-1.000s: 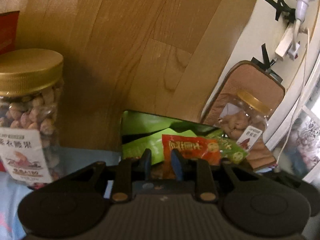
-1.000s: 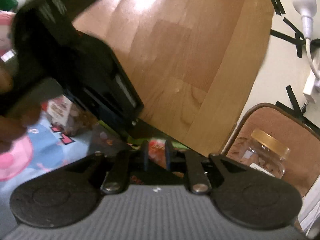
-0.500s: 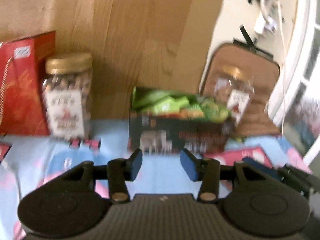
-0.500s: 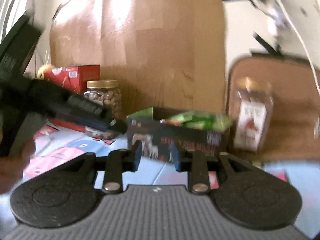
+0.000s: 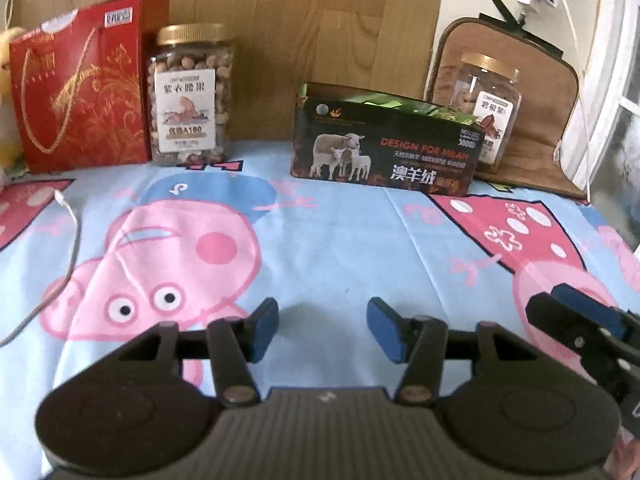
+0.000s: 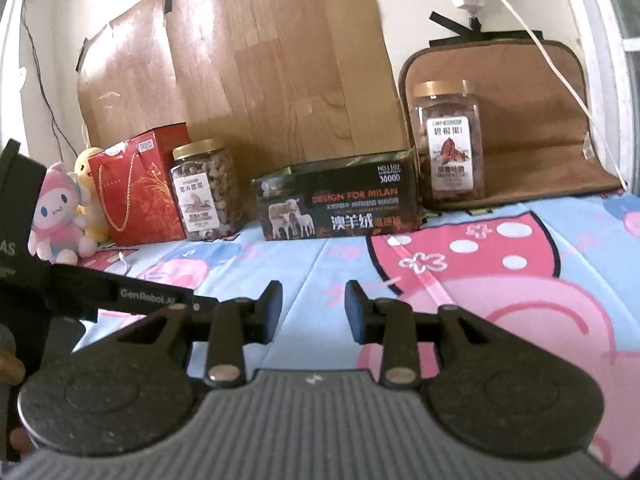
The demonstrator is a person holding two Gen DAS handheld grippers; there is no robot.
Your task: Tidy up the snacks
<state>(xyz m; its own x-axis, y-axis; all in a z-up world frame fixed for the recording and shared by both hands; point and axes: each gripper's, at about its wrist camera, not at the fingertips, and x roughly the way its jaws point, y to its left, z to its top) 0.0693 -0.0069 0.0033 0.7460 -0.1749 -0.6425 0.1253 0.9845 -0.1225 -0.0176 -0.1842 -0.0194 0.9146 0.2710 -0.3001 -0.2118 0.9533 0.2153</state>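
Bedsheet (image 5: 344, 240) lies bare before box (image 5: 380, 152); packets inside, probably snacks.

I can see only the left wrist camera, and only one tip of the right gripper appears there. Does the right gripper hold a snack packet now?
Observer: No. The right gripper is empty. Its jaws have just been opening, and nothing is between them.
Operator: Thank you. Is anything standing to the left of the red gift bag? My picture is cut off there.
Observer: Yes. A pink plush doll sits on the sheet just left of the bag.
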